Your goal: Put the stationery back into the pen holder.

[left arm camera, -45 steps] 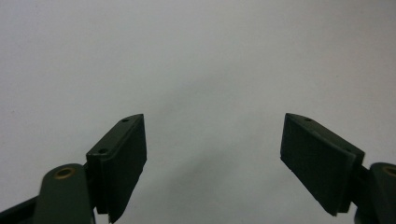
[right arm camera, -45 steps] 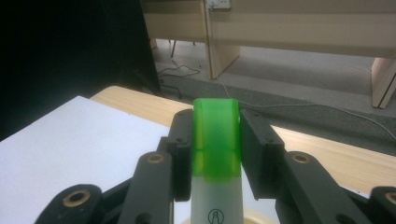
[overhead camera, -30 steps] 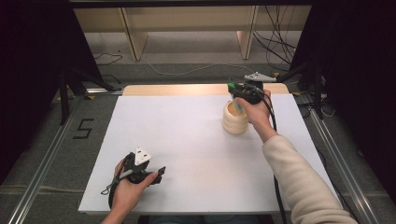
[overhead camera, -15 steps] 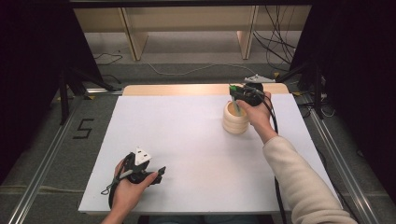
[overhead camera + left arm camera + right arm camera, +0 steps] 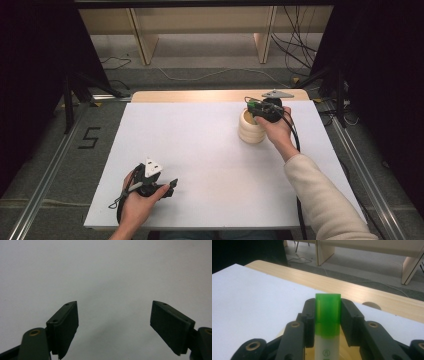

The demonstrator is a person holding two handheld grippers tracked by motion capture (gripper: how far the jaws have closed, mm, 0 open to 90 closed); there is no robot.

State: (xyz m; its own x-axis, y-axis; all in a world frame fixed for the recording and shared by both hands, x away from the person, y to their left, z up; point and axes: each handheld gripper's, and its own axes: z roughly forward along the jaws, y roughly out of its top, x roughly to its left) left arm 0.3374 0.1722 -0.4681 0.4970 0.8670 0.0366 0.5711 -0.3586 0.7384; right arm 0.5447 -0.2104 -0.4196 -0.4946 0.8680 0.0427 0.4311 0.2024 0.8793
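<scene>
A cream ribbed cup (image 5: 251, 129) stands upright at the back right of the white table (image 5: 210, 150). My right gripper (image 5: 256, 107) hovers over its mouth, shut on a marker with a green cap (image 5: 328, 312) and a white barrel. The marker's lower end reaches down into the cup's opening (image 5: 310, 351). My left gripper (image 5: 172, 184) lies low at the front left of the table, held in a hand. Its jaws stand wide apart with bare white table between them (image 5: 113, 325).
A strip of wooden tabletop (image 5: 215, 95) runs along the back edge, with a round hole (image 5: 372, 305) in it. Cables lie on the floor behind the table. A black mark like a 5 (image 5: 89, 137) sits on the floor at the left.
The right gripper has shifted slightly over the cup with the marker. The left gripper has stayed put.
</scene>
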